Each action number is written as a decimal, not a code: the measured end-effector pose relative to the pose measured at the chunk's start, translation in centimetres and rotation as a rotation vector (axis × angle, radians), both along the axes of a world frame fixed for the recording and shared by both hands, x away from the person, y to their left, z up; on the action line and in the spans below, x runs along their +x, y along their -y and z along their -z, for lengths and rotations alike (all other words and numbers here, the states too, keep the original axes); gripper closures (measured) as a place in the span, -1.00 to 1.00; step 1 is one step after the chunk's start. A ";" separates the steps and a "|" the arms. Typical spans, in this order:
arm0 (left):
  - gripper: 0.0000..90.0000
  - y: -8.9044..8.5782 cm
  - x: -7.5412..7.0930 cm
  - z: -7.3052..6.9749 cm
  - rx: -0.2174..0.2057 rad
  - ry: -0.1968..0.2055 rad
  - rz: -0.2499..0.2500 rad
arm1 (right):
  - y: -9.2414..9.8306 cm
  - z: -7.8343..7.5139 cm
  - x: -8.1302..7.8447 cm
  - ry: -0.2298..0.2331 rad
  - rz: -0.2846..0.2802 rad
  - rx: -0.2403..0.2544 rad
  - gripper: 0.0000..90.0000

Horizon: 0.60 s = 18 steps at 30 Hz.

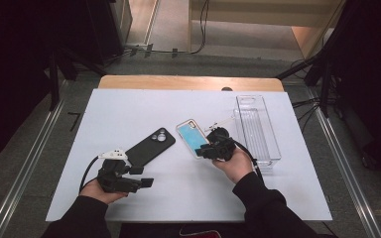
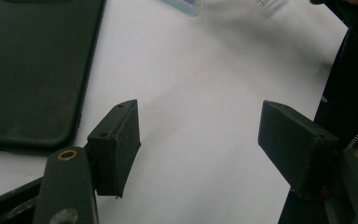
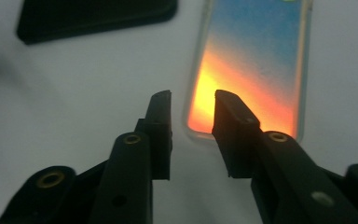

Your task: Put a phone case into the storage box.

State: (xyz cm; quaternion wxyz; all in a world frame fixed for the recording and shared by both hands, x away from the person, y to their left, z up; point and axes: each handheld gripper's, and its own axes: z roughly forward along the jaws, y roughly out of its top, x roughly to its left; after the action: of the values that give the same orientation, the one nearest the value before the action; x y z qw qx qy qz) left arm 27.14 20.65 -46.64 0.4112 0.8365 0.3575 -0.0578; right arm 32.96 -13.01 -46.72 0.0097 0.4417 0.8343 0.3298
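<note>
Right gripper (image 1: 207, 150) parting over the colourful phone case (image 1: 192, 138), nothing gripped

On the white table (image 1: 129, 114), you are hovering just beside the case's near corner, left of the clear bin (image 1: 258, 130); your left gripper (image 1: 146, 182) is idling released near the black case (image 1: 150, 146); next, be straddling that case's edge before clenching

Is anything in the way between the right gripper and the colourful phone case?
Nothing visible. The right gripper has its jaws slightly apart right at the near end of the colourful phone case, with just bare white table around them.
</note>
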 end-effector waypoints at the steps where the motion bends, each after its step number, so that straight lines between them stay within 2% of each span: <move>1: -0.34 0.0 0.0 0.0 0.000 0.000 0.000 | 0.0 0.0 0.0 0.000 0.000 0.000 0.31; 2: -0.34 0.1 -0.1 0.0 -0.002 0.002 0.005 | 0.5 -0.7 -0.6 0.012 -0.039 0.039 0.08; 4: -0.34 0.1 -0.1 0.0 -0.002 0.004 0.009 | 1.0 -1.2 -1.2 0.013 -0.075 0.079 -0.01; 7: -0.34 0.1 0.0 -0.1 -0.004 0.005 0.007 | 1.9 -2.0 -2.1 0.035 -0.107 0.101 -0.14; 9: -0.34 0.0 0.0 -0.1 -0.006 0.005 0.006 | 2.6 -2.3 -2.7 0.043 -0.111 0.115 -0.22; 13: -0.34 0.1 0.0 -0.1 -0.009 0.005 0.009 | 4.3 -2.5 -3.8 0.027 -0.123 0.172 -0.40; 18: -0.34 0.1 -0.1 -0.1 -0.015 0.009 0.012 | 5.8 -2.5 -5.1 0.040 -0.144 0.163 -0.41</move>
State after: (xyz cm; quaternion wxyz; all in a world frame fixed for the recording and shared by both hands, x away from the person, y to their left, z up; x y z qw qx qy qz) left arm 27.08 20.50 -46.53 0.4186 0.8358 0.3503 -0.0593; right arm 27.84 -18.84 -44.19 -0.0336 0.3732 0.8339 0.4051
